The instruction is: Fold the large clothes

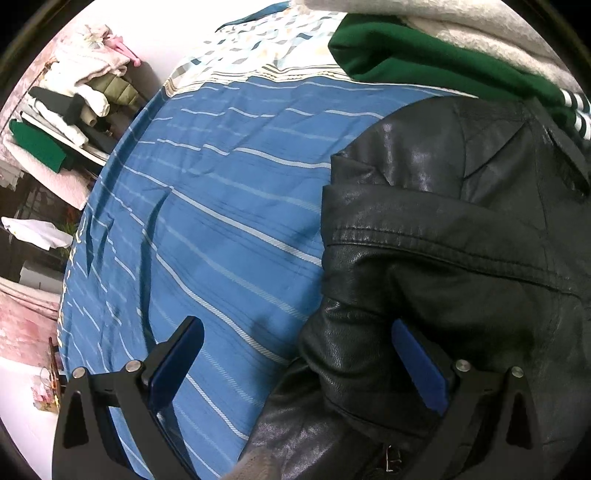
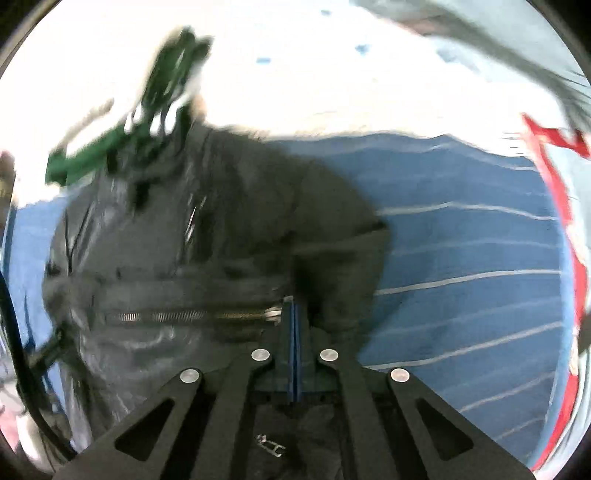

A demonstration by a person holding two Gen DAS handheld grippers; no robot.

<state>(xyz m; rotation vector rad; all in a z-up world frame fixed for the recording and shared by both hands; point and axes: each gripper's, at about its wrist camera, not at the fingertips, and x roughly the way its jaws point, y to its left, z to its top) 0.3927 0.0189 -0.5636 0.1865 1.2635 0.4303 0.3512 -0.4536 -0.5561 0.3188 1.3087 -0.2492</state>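
A black leather jacket [image 1: 461, 229] lies on a blue striped bed cover [image 1: 221, 206]. My left gripper [image 1: 295, 328] is open; its right finger [image 1: 417, 365] rests over the jacket's lower edge, its left finger [image 1: 177, 354] over the cover. In the blurred right wrist view the jacket [image 2: 184, 240] shows its zipper [image 2: 177, 316]. My right gripper [image 2: 293, 306] is shut on the jacket's edge beside the zipper pull.
A green garment [image 1: 424, 59] and grey fleece [image 1: 480, 26] lie beyond the jacket. A patterned sheet [image 1: 266, 48] covers the bed's far end. Piled clothes on shelves [image 1: 66, 110] stand left of the bed. A red-and-white cloth [image 2: 561, 206] is at right.
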